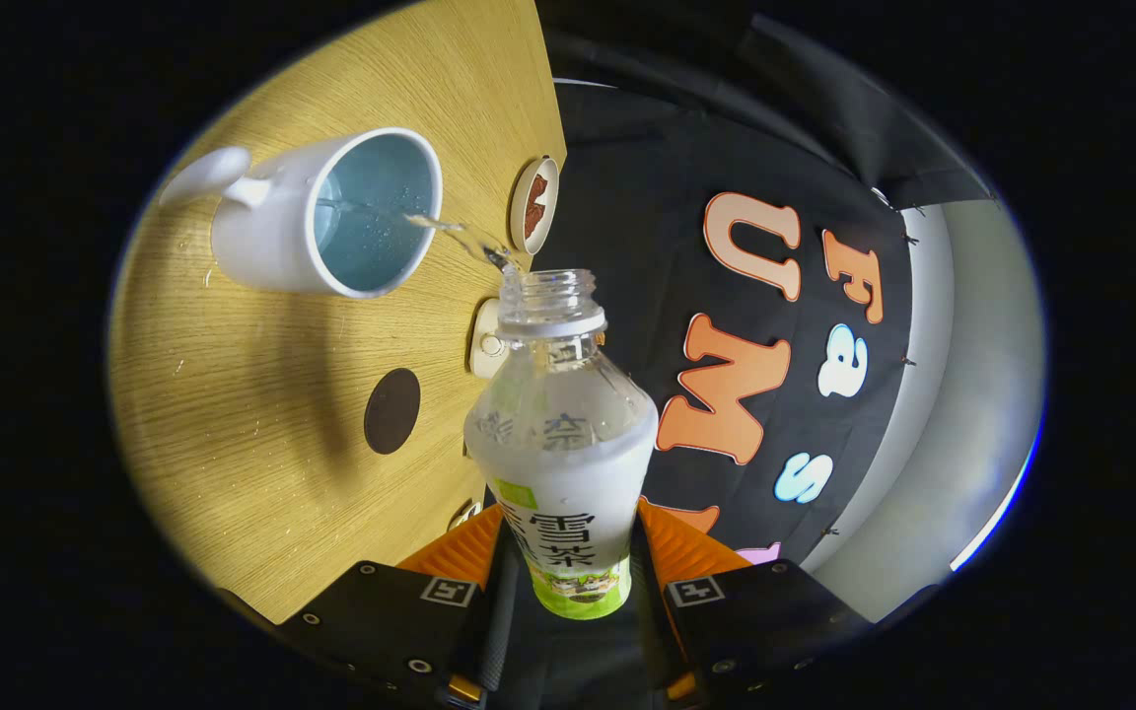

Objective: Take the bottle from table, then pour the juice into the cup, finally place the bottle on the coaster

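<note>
Two fingers of the gripper (568,572) are clamped on the bottle (562,454) at its label, one each side. Bottle is tipped over w/ its open neck aimed at the white cup (331,212) — a thin clear stream runs from the mouth over the rim into the cup. Some liquid is left in the bottle. Pouring step looks underway; keep the tilt steady, stream centred, no jerks. Drops already dot the table (233,394). Dark round coaster (391,410) sits just this side of the cup — next stop.

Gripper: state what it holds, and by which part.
The gripper is shut on the bottle, both fingers clamped on its labelled lower body, the open neck tipped toward the cup.
</note>
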`<move>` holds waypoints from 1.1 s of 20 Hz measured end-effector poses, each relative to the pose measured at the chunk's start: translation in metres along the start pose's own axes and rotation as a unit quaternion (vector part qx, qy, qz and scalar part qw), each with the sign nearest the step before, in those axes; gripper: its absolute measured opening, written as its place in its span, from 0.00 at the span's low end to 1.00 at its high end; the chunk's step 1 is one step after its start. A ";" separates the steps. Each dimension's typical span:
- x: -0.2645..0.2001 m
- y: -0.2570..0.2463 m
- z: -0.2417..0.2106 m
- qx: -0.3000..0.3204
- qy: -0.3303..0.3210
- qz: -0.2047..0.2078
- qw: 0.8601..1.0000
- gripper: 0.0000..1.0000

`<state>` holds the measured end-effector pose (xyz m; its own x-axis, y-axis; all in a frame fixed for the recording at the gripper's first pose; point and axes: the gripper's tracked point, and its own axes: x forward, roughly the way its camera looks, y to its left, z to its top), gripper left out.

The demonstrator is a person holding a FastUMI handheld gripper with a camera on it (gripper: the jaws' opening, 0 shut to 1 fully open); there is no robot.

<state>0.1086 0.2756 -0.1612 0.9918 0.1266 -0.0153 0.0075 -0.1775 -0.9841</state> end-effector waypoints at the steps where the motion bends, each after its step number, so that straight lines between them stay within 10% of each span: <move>1: -0.001 -0.001 0.000 -0.002 0.000 -0.001 1.000 0.56; 22: 0.001 -0.023 0.004 -0.058 -0.006 -0.012 0.998 0.55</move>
<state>0.1085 0.2837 -0.1397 0.9897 0.1433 0.0054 0.0466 -0.2858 -0.9572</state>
